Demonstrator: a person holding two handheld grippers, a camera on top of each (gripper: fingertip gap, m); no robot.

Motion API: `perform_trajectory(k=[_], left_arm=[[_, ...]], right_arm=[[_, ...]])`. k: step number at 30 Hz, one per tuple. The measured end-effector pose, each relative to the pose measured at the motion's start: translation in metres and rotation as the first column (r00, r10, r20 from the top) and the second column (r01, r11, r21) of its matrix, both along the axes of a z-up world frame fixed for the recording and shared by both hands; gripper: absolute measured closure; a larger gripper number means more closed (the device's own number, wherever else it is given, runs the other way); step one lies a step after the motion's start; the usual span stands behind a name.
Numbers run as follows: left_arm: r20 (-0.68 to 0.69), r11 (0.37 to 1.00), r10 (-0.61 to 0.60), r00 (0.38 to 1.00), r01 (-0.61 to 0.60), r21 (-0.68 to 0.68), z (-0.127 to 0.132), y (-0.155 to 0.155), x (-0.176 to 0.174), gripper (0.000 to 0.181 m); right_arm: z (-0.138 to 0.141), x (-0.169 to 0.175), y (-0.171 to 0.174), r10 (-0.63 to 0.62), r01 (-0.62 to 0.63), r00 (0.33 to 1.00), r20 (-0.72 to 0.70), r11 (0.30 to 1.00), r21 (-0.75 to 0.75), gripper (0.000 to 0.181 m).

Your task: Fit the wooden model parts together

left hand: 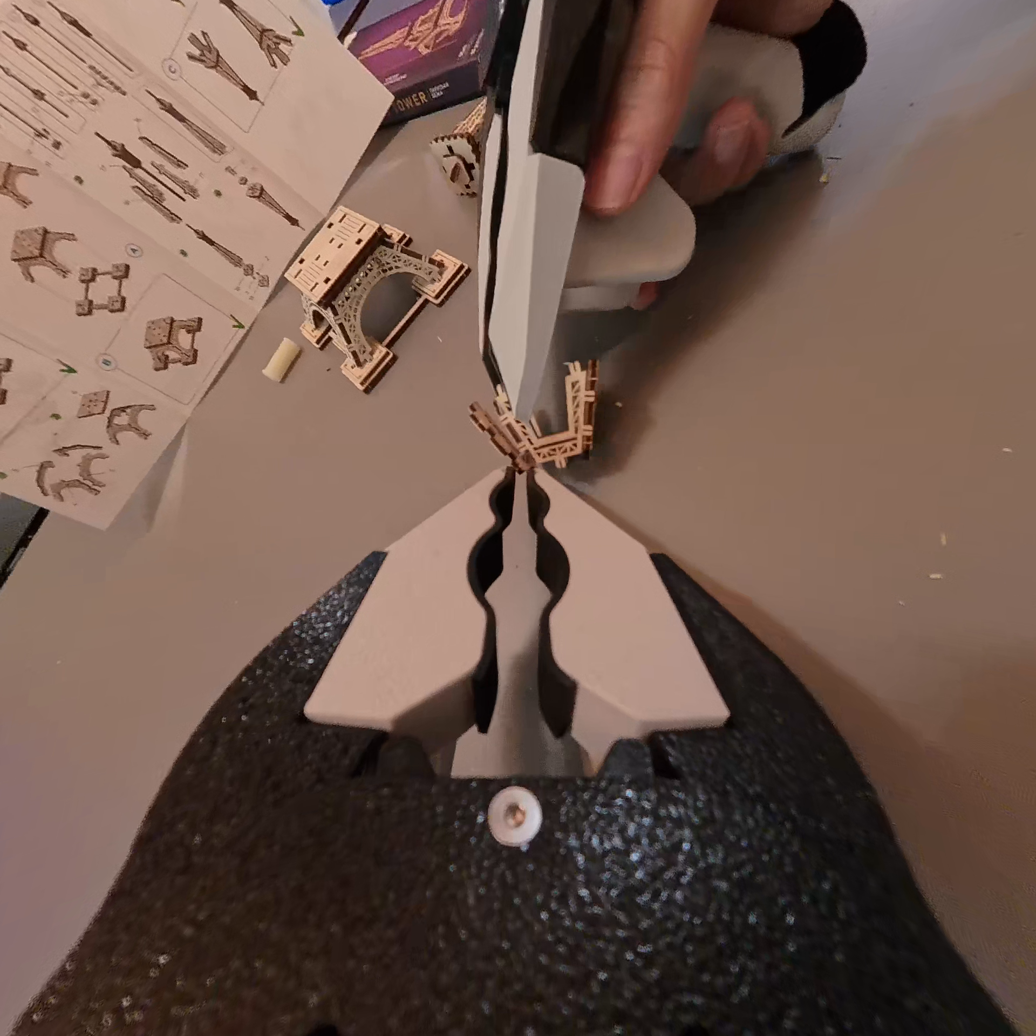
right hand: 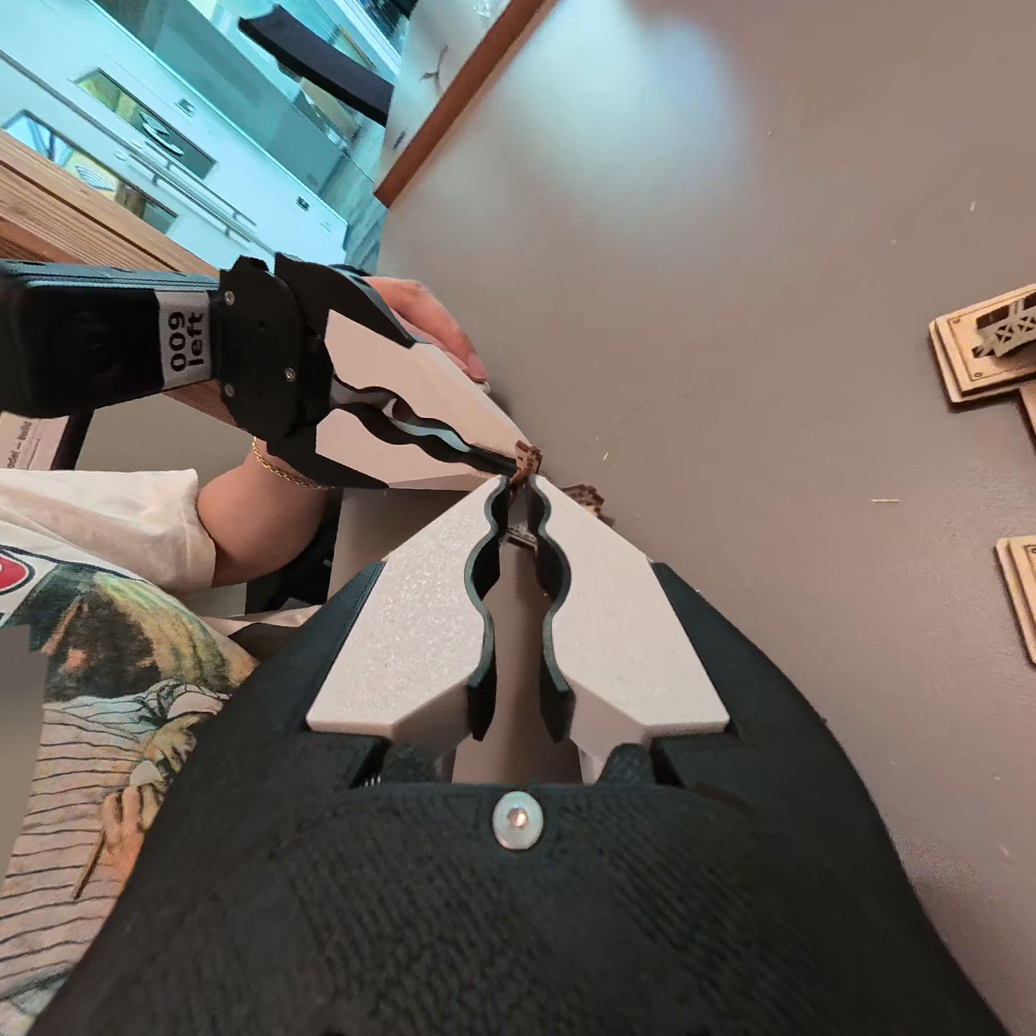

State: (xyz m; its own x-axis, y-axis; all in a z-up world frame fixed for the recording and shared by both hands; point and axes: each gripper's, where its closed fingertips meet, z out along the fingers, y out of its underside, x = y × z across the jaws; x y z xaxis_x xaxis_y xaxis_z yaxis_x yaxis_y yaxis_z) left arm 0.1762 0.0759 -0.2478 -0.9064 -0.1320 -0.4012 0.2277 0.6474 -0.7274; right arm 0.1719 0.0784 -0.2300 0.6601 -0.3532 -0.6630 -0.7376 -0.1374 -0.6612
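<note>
My left gripper [left hand: 521,475] is shut on a small wooden lattice strip [left hand: 499,434], pinched at its near end. The strip meets a corner of a bent wooden lattice frame [left hand: 580,403] held just above the grey table [left hand: 785,448]. My right gripper [left hand: 513,408] comes down from above and is shut on the frame's wall. In the right wrist view my right gripper [right hand: 521,485] is shut on the wood. The left gripper [right hand: 518,458] reaches in from the left with the strip [right hand: 528,453] at its tip. The frame [right hand: 586,496] is mostly hidden behind my fingers.
An arched wooden tower base [left hand: 364,297] stands on the table to the left; it also shows in the right wrist view [right hand: 992,347]. An instruction sheet [left hand: 140,224], a purple box [left hand: 426,56], a small wooden block [left hand: 459,162] and a cream cylinder [left hand: 282,360] lie nearby. The cream cylinder [left hand: 282,360] is about equally far from each gripper, around 20 cm.
</note>
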Motion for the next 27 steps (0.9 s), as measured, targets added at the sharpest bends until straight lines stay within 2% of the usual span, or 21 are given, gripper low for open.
perform_trajectory(k=[5, 9, 12, 16, 19, 27], left_arm=[[0.063, 0.994, -0.03, 0.998, 0.037, -0.102, 0.019, -0.008, -0.003, 0.175], [0.114, 0.985, -0.019, 0.993, 0.038, -0.168, 0.035, -0.011, -0.002, 0.171], [0.126, 0.978, 0.002, 0.992, 0.024, -0.206, 0.046, -0.012, -0.001, 0.166], [0.136, 0.981, -0.019, 0.991, 0.045, -0.189, 0.051, -0.014, -0.007, 0.163], [0.183, 0.986, -0.006, 0.983, 0.037, -0.165, 0.055, -0.014, -0.006, 0.17], [0.25, 0.99, 0.007, 0.968, 0.028, -0.136, 0.06, -0.012, -0.005, 0.175]], right_arm=[[0.022, -0.003, -0.005, -0.008, 0.0, 0.998, 0.062, 0.99, 0.138, 0.18], [0.035, 0.001, -0.013, -0.067, 0.071, 0.997, -0.024, 0.951, 0.302, 0.181], [0.043, 0.0, -0.014, -0.077, 0.079, 0.997, -0.019, 0.933, 0.351, 0.181], [0.058, -0.003, -0.013, -0.074, 0.1, 0.995, -0.073, 0.876, 0.471, 0.181], [0.058, -0.006, -0.008, -0.064, 0.089, 0.996, -0.069, 0.874, 0.478, 0.181], [0.062, -0.007, -0.009, -0.063, 0.076, 0.997, -0.042, 0.867, 0.492, 0.181]])
